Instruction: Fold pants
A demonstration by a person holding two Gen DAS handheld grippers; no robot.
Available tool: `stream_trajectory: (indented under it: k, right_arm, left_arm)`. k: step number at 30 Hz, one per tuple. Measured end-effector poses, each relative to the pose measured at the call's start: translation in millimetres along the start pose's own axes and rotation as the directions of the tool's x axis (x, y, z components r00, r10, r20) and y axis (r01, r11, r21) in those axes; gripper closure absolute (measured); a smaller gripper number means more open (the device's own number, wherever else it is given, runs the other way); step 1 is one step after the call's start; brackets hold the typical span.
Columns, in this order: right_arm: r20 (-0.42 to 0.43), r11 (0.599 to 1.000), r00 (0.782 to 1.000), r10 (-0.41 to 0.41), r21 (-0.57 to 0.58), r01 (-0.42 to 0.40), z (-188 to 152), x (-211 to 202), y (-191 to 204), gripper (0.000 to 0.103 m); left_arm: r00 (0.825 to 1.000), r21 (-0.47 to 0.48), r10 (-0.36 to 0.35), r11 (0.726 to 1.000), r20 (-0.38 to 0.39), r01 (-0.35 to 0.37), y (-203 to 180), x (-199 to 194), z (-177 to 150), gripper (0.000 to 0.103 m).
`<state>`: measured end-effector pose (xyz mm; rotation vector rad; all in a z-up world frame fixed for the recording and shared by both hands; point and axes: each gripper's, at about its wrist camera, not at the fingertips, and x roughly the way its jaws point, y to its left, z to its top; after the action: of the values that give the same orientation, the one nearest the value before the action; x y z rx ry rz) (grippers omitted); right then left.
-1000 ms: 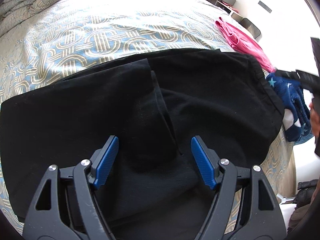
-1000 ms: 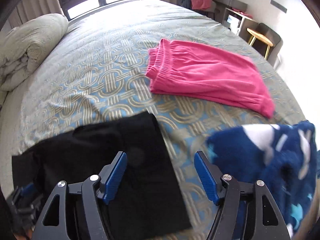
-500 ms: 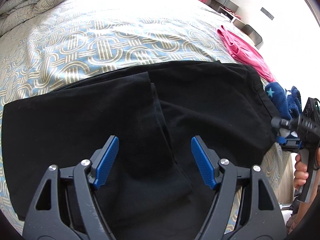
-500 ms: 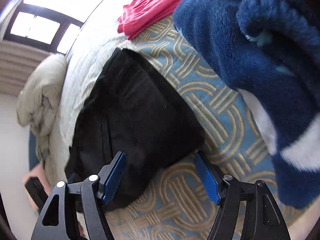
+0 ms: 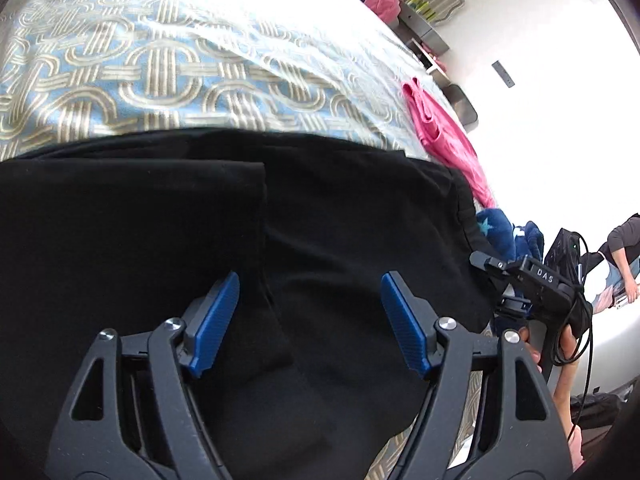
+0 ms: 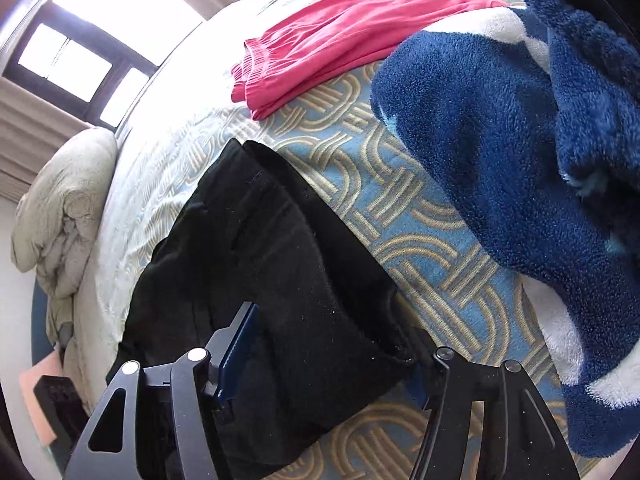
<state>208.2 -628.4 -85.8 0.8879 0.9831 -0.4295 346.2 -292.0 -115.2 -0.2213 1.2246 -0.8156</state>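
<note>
Black pants [image 5: 340,220] lie folded across the patterned bedspread [image 5: 160,68]. One layer's edge runs down the middle. My left gripper [image 5: 310,316] is open just above the cloth, its blue pads either side of that edge. In the right wrist view the pants [image 6: 260,248] end at a corner near me. My right gripper [image 6: 328,356] is open with its jaws either side of this corner; the right pad is hidden under the cloth. The right gripper also shows in the left wrist view [image 5: 528,276] at the pants' right edge.
Pink pants [image 6: 340,36] lie flat further up the bed. A fluffy blue-and-white garment [image 6: 540,160] is heaped at the right, close to the black pants. A rolled duvet [image 6: 60,208] sits at the bed's far left. A desk and chair [image 5: 432,40] stand by the wall.
My right gripper dropped from above the bed to the pants' right corner and now straddles it. My left gripper moved lower and closer to the cloth.
</note>
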Motion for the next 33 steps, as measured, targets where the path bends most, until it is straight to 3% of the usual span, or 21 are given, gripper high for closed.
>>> stream_trajectory:
  k: [3,5,7,9,13,16,21,26,31,33]
  right_arm:
    - [0.001,1.000,1.000,-0.010,0.014,0.010,-1.5,-3.0,-4.1,0.048]
    - [0.001,1.000,1.000,-0.025,-0.008,0.025,-0.7,-5.2,-4.0,0.075]
    - [0.022,0.999,1.000,-0.014,-0.040,0.015,2.0,-13.3,0.4,0.087]
    - [0.052,0.998,0.999,0.010,-0.056,-0.007,2.7,-23.8,8.7,0.088]
    - [0.126,0.987,0.992,-0.021,-0.156,0.041,-0.4,-39.2,42.3,0.089]
    - [0.176,0.969,0.984,-0.036,-0.234,0.077,-6.9,-51.0,71.1,0.089]
    - [0.220,0.926,0.975,-0.022,-0.362,0.102,-15.7,-72.2,118.2,0.089]
    - [0.258,0.849,0.966,0.011,-0.513,0.127,-42.5,-89.2,179.3,0.089]
    - [0.250,0.741,0.966,0.072,-0.662,0.116,-89.5,-96.7,251.0,0.091]
    - [0.224,0.679,0.968,0.110,-0.728,0.091,-116.6,-92.1,283.0,0.091]
  left_arm:
    - [0.998,-0.047,-0.050,0.998,-0.025,0.049,-1.1,-10.1,0.2,0.030]
    - [0.997,-0.057,-0.079,0.995,-0.010,0.079,0.2,-24.7,-4.7,0.030]
    - [0.997,-0.040,-0.081,0.996,0.007,0.081,2.5,-39.6,-12.5,0.030]
    - [0.997,-0.039,-0.078,0.996,-0.004,0.077,8.5,-43.3,-18.6,0.030]
    - [0.993,-0.055,-0.083,0.995,-0.084,0.079,16.3,-21.1,-26.7,0.030]
    - [0.997,-0.002,-0.052,0.999,-0.065,0.052,8.0,-19.9,-30.1,0.030]
    - [0.994,-0.004,-0.094,0.996,-0.063,0.094,8.0,-37.8,-36.9,0.030]
    - [0.995,-0.061,-0.102,0.993,0.019,0.103,37.7,-86.8,-49.4,0.030]
    - [0.992,-0.122,-0.011,0.992,0.124,0.027,90.8,-153.4,-65.4,0.030]
    - [0.984,-0.160,0.042,0.987,0.171,-0.014,115.6,-180.2,-69.1,0.030]
